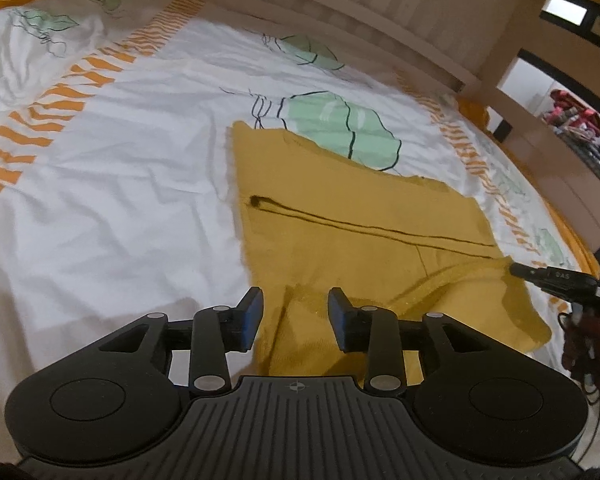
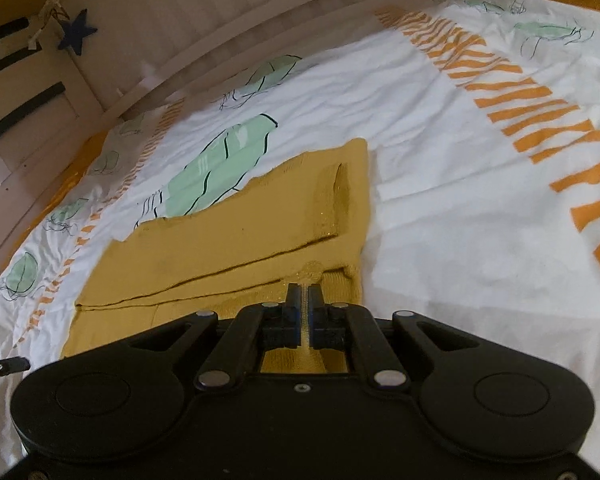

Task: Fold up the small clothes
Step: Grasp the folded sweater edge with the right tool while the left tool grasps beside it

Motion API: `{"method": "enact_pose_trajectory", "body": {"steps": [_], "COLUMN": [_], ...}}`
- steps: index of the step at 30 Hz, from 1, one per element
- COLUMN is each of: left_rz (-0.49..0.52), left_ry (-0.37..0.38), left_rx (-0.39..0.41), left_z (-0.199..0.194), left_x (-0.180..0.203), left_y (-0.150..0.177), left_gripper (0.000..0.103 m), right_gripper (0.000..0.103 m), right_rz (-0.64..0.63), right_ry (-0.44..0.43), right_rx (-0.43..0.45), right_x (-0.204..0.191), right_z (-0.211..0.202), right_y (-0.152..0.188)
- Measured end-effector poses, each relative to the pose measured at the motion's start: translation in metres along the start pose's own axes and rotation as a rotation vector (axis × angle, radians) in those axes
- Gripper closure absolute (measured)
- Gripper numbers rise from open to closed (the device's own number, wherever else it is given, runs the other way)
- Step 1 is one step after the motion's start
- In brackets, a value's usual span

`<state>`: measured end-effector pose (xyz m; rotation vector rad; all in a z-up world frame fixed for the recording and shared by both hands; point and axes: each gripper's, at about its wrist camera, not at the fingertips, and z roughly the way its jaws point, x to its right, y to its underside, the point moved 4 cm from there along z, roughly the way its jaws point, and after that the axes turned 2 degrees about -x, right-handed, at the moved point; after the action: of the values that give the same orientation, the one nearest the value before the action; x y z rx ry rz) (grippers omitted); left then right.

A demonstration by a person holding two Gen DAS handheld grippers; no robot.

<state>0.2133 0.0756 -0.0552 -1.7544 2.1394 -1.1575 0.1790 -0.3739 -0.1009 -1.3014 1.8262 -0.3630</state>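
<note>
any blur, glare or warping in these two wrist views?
Left wrist: strong fisheye bend along the headboard, bright window glare top right, yellow garment edges soft. Right wrist: same bending, bedsheet slightly washed out, shut tongs sharp.

Left gripper (image 1: 296, 316), right gripper (image 2: 304, 304): black linkages, silver pivot screws, blue pads, ribbed housing.
</note>
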Motion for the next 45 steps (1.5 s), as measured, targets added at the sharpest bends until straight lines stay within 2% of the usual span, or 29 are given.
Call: {"method": "enact_pose_trajectory", "body": {"steps": [4,10,18,23,24,25,26,28,35,38,41,43,45], "left_rz": [0.045,0.228,0.293,0.298,0.290,0.287,0.286,0.281,0.253,0.247,0.226,0.209,0.198], "left_ry": [0.007,-0.017,-0.036,-0.033,-0.031,-0.017,0.002,0.001,-0.038,-0.061,-0.082,-0.092,-0.104], "left_rx": [-0.042,-0.109,-0.156,-0.173,-0.169,-0.169,-0.169,-0.149,-0.037,0.012,0.051,0.075,0.099], "left_z": [0.015,0.037,0.054,0.059,0.058,0.058,0.058,0.055,0.037,0.031,0.026,0.023,0.020], "left_x": [0.006,0.024,0.024,0.026,0.026,0.026,0.027,0.029,0.034,0.033,0.030,0.027,0.025], "left_y": [-0.003,0.006,0.009,0.009,0.010,0.011,0.011,0.014,0.017,0.012,0.006,0.003,0.001], "left_gripper": [0.068,0.068,0.068,0.068,0.070,0.084,0.090,0.095,0.096,0.096,0.096,0.096,0.096], "right_gripper": [0.092,0.091,0.088,0.085,0.085,0.085,0.085,0.085,0.083,0.069,0.069,0.072,0.092], "right_rz": [-0.008,-0.021,-0.023,-0.013,-0.012,-0.011,-0.011,-0.010,-0.026,-0.012,-0.004,-0.028,-0.063], "right_ry": [-0.002,-0.009,-0.018,-0.018,-0.018,-0.019,-0.020,-0.024,-0.012,-0.021,-0.033,-0.024,-0.004], "right_rx": [-0.007,-0.020,-0.030,-0.035,-0.036,-0.037,-0.039,-0.042,-0.051,-0.051,-0.052,-0.053,-0.050], "right_x": [-0.005,-0.008,-0.009,-0.007,-0.007,-0.006,-0.006,-0.006,-0.006,-0.003,-0.002,-0.005,-0.009], "right_z": [0.001,0.005,0.008,0.009,0.009,0.010,0.010,0.010,0.014,0.016,0.019,0.018,0.017], "right_y": [0.002,0.005,0.008,0.009,0.009,0.010,0.010,0.011,0.012,0.012,0.012,0.012,0.013]}}
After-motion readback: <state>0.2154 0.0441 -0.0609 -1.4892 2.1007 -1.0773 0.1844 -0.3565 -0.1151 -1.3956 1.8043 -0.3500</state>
